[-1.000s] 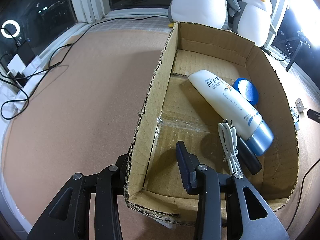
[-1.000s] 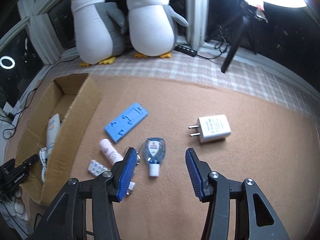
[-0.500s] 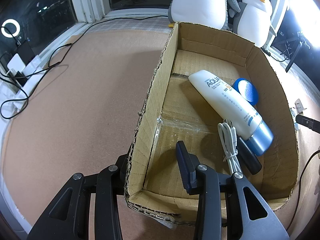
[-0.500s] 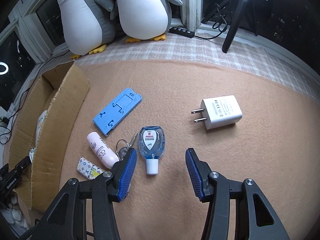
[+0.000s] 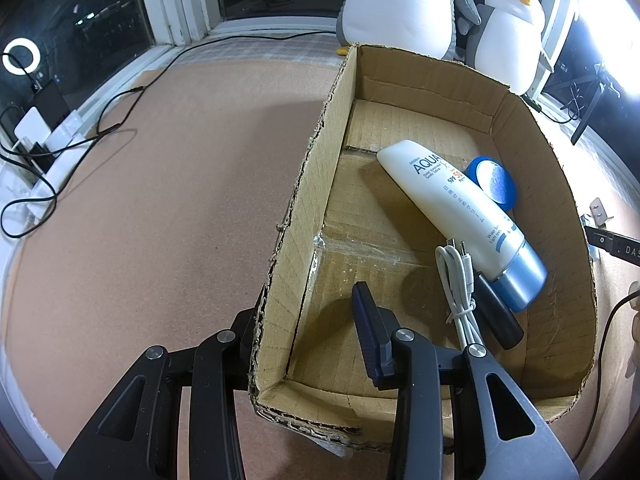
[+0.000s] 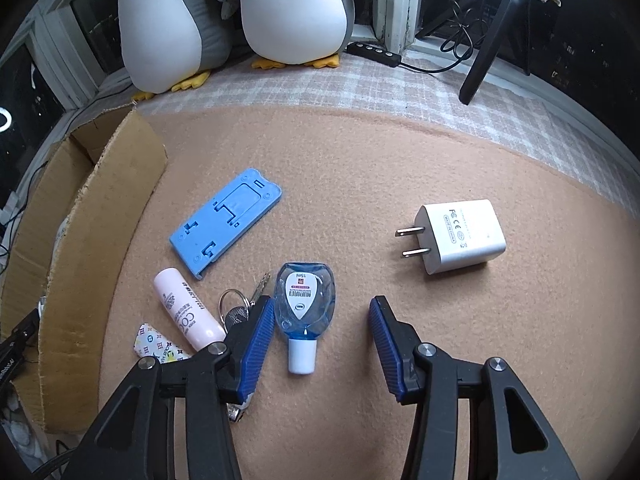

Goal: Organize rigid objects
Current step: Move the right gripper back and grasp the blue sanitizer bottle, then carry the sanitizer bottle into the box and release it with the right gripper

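the small blue sanitizer bottle (image 6: 305,309) lies flat on the tan surface (image 6: 400,160), its long axis running away from the right gripper (image 6: 320,344) with the white cap nearest the camera. it sits between the fingers (image 6: 256,340) but off to the left one, just beside that pad and well clear of the other. the fingers are closing, with the bottle between them and neither pad pressing on it yet; the squeeze would land across its narrow width. keys (image 6: 236,312) lie partly under the left finger. the right hand is plainly the nearer one. the left gripper (image 5: 316,340) is clamped on the near wall of the cardboard box (image 5: 540,152), one finger outside and one inside, steadying it; a sunscreen tube (image 5: 452,208) already lies inside.
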